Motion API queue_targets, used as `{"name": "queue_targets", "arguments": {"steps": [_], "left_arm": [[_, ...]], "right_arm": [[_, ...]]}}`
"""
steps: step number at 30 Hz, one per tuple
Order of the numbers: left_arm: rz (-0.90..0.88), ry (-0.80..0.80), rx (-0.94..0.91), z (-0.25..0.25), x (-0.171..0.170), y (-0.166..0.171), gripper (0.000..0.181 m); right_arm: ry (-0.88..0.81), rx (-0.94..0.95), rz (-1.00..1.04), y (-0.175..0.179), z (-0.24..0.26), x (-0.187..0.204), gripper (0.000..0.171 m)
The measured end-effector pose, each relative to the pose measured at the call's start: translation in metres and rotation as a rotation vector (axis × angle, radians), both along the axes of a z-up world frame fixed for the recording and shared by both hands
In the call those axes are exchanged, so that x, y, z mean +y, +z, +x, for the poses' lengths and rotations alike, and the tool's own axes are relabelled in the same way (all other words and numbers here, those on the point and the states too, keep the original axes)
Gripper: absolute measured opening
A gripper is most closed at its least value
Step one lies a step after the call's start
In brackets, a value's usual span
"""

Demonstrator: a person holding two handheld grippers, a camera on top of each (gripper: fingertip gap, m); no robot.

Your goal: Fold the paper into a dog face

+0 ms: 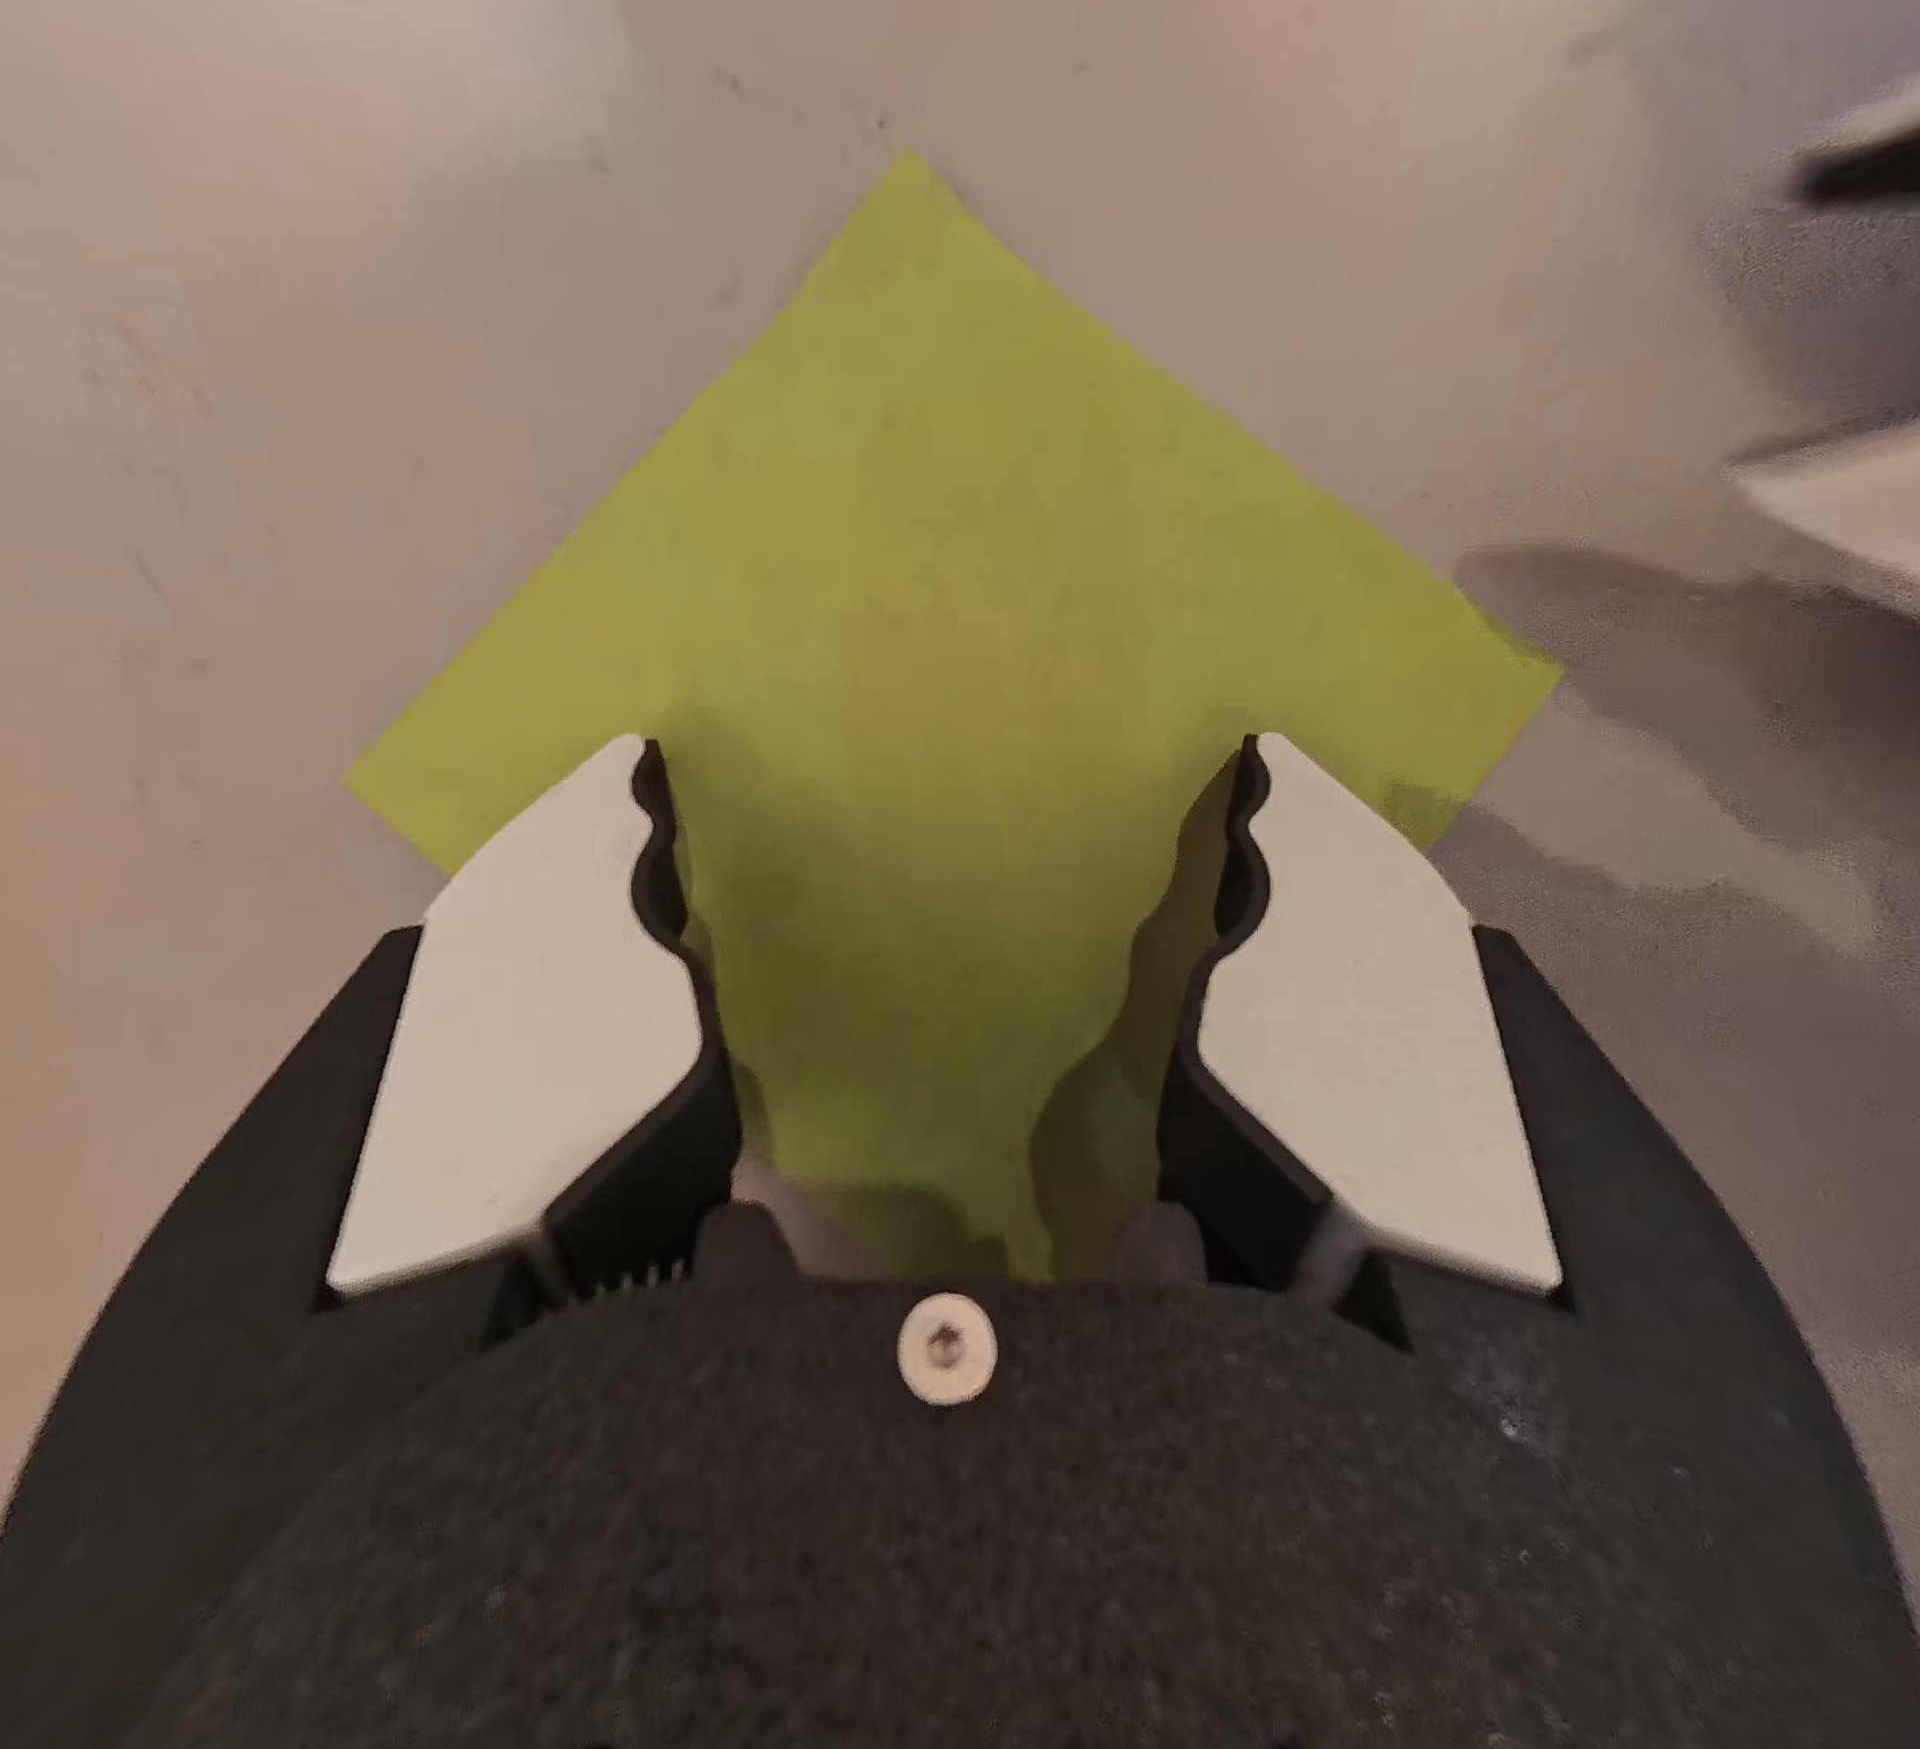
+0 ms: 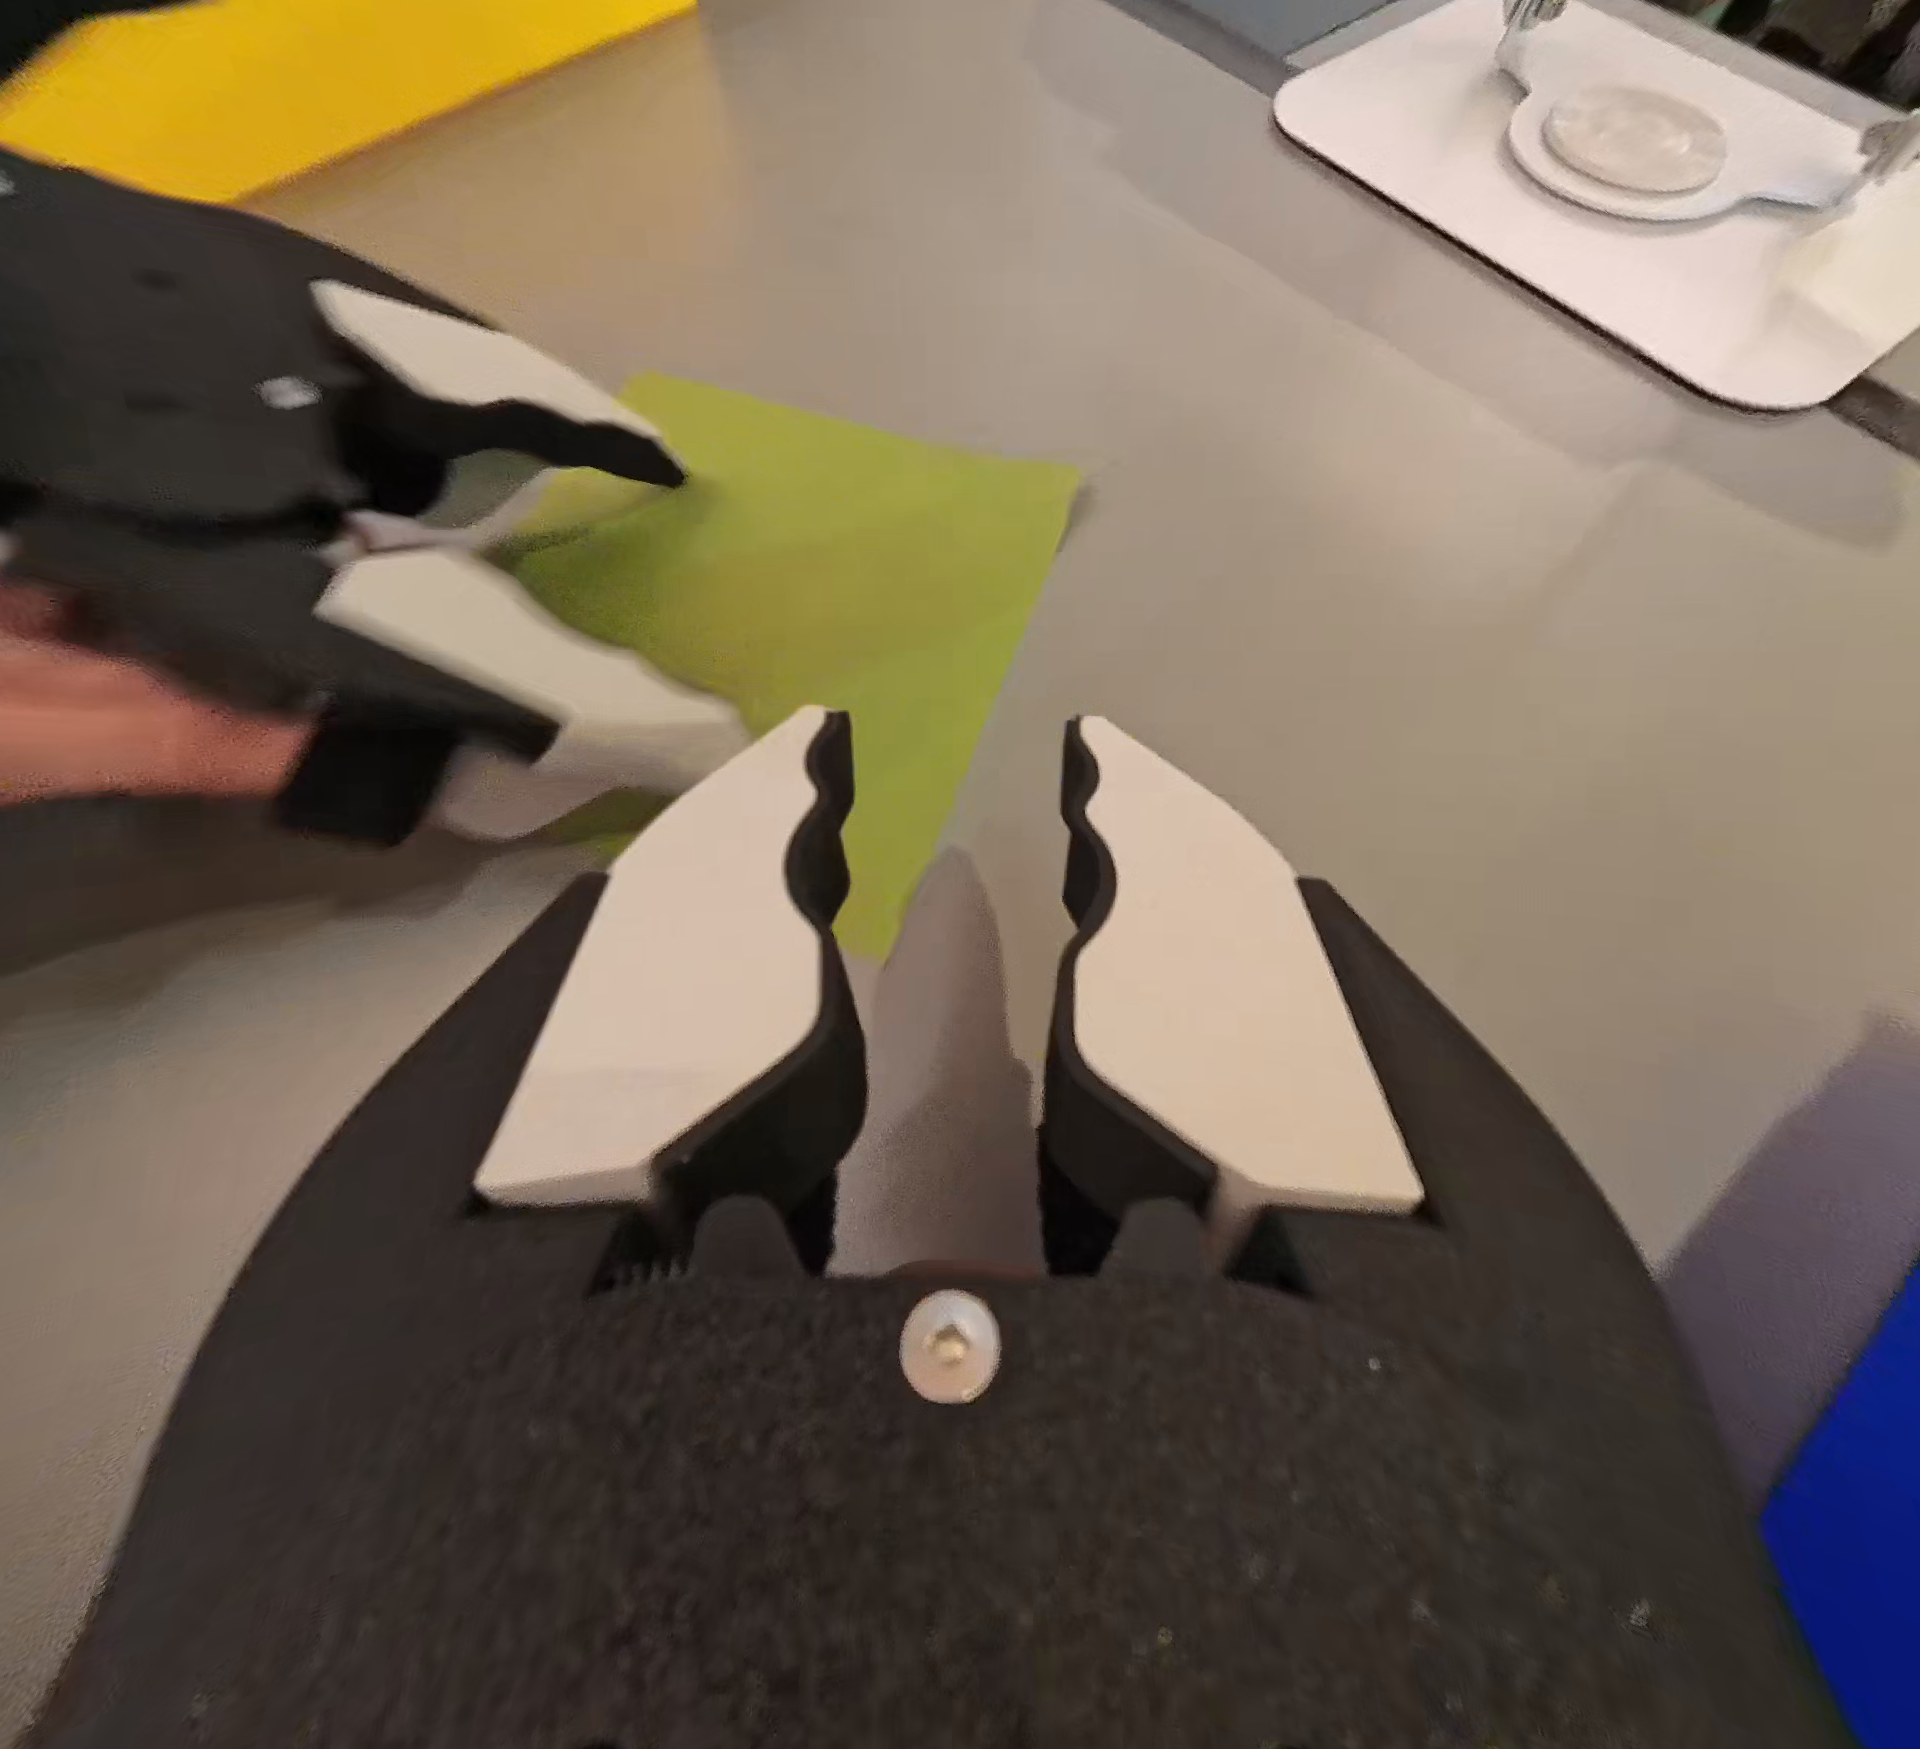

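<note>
Paper [image 1: 935,556]: left wrist view, green square flat on grey worktop [image 1: 312,245], set as diamond, far corner pointing away; near corner hidden behind left claw [image 1: 948,743], released, fingers spread over it. Blurred shapes at right edge, unidentifiable.

Right wrist view: paper [image 2: 831,546] ahead-left, near corner behind right claw [image 2: 956,723], released, empty. Left claw [image 2: 686,598] blurred, over paper's left part.

My left gripper [image 1: 948,743] has white fingers [image 1: 540,1024] with wavy black pads. My right gripper [image 2: 956,723] matches, on a grainy black body with one silver screw [image 2: 948,1358].
</note>
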State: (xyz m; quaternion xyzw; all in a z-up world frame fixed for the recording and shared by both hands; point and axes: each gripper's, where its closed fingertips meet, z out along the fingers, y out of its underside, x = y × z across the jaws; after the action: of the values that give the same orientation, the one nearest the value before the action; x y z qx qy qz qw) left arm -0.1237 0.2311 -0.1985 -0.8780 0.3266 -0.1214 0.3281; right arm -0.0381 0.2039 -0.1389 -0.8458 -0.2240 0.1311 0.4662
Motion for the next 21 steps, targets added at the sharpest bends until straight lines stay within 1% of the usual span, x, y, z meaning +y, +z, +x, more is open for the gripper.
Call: {"name": "queue_targets", "arguments": {"steps": [2,3,5,8,10,13,16,18,21], "left_arm": [[0.000,-0.001,0.000,0.000,0.000,0.000,0.101],[0.000,-0.002,-0.001,0.000,0.000,0.000,0.101],[0.001,-0.005,-0.002,0.000,-0.001,0.000,0.101],[0.008,-0.013,-0.008,-0.001,-0.001,0.000,0.101],[0.012,-0.017,-0.012,-0.001,-0.001,0.000,0.101],[0.010,-0.019,-0.012,-0.001,-0.002,0.000,0.101],[0.008,-0.024,-0.009,0.000,-0.002,0.000,0.102],[0.008,-0.023,-0.009,0.000,-0.002,0.000,0.102],[0.004,-0.027,-0.010,0.000,-0.002,0.000,0.102]], "right_arm": [[0.025,-0.012,-0.025,-0.008,-0.005,0.032,0.037],[0.061,-0.015,-0.070,-0.017,-0.010,0.043,0.038],[0.102,-0.040,-0.125,-0.031,-0.017,0.065,0.037],[0.137,-0.058,-0.140,-0.041,-0.024,0.088,0.036],[0.149,-0.039,-0.143,-0.039,-0.028,0.096,0.036],[0.179,-0.036,-0.158,-0.039,-0.031,0.101,0.028],[0.177,-0.056,-0.181,-0.044,-0.026,0.105,0.027],[0.201,-0.032,-0.193,-0.043,-0.029,0.106,0.025],[0.234,-0.065,-0.217,-0.047,-0.029,0.109,0.024]]}}
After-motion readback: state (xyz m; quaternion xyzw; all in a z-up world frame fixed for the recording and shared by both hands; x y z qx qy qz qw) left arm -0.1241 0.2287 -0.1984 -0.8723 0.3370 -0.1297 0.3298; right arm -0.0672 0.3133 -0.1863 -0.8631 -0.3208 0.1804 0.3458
